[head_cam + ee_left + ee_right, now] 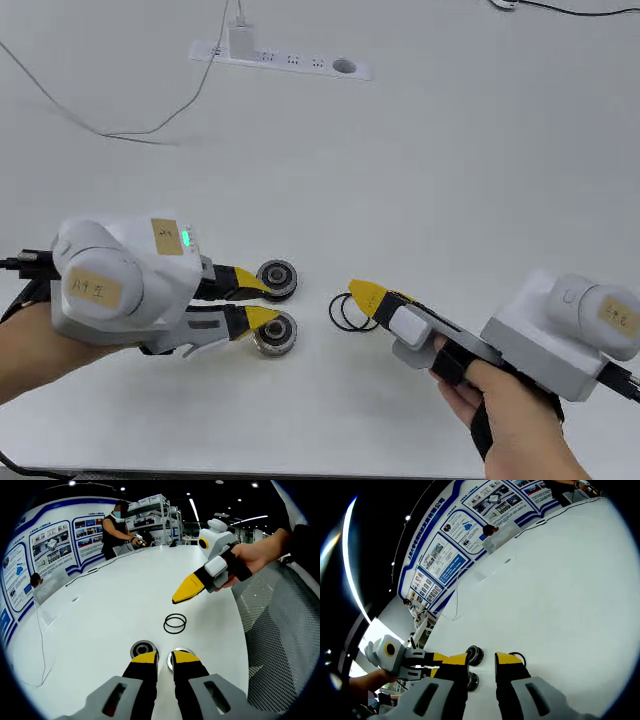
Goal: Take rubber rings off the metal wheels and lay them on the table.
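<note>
Two small metal wheels lie side by side on the white table (pixel 430 160). The far wheel (pixel 277 279) has a black rim; the near wheel (pixel 275 335) shows bare silver metal. My left gripper (pixel 255 299) is open, a yellow tip just short of each wheel, nothing between them. In the left gripper view the wheels (pixel 144 648) (pixel 180 652) peek out behind the tips (pixel 165 657). Two thin black rubber rings (pixel 345 312) (pixel 175 623) lie flat, overlapping. My right gripper (pixel 367 297) (pixel 481 660) hovers at the rings, open and holding nothing.
A white power strip (pixel 280 58) with a plug and a grey cable (pixel 120 130) lie at the far side of the table. The table's front edge (pixel 300 472) runs just below my hands. A person (pixel 117 525) stands at the far end of the bench.
</note>
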Action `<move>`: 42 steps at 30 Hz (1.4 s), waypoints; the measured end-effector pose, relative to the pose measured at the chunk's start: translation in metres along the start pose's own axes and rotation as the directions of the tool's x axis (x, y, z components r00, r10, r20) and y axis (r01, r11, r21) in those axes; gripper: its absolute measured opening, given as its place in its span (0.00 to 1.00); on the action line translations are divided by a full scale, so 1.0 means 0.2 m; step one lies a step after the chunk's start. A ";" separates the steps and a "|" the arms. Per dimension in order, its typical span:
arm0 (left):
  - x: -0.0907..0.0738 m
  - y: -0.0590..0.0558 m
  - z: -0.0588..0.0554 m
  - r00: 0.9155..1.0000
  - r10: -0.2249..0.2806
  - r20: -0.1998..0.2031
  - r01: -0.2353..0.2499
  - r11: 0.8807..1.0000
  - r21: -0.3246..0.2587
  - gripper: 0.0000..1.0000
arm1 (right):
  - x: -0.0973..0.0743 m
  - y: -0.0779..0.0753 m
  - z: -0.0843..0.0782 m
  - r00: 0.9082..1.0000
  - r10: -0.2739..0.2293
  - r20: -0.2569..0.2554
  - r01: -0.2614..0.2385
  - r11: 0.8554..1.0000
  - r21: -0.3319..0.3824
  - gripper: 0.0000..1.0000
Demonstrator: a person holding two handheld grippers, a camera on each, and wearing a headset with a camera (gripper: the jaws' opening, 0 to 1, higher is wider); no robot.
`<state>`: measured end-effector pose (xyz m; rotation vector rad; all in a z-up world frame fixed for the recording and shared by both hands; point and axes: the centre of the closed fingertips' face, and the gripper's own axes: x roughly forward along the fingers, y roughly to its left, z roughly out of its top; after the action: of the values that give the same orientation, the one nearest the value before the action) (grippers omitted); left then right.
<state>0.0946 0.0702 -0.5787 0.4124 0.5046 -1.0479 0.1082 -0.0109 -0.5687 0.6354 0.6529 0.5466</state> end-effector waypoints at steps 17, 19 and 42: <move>0.08 0.13 0.00 0.999 0.039 0.003 -0.039 0.999 0.014 0.12 | 0.03 0.04 0.00 0.999 0.030 -0.017 -0.029 1.000 0.010 0.21; 0.10 0.13 -0.01 0.999 0.035 -0.005 -0.035 0.999 0.017 0.13 | 0.04 0.04 0.00 0.999 0.030 -0.021 -0.030 0.999 0.012 0.21; 0.13 0.13 -0.03 1.000 0.008 -0.025 -0.007 0.999 0.033 0.13 | 0.06 0.04 0.00 0.999 0.037 -0.028 -0.036 0.999 0.037 0.21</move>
<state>0.1264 0.0664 -0.5957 0.4567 0.5085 -1.0462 0.1133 0.0029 -0.5677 0.6760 0.6802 0.5800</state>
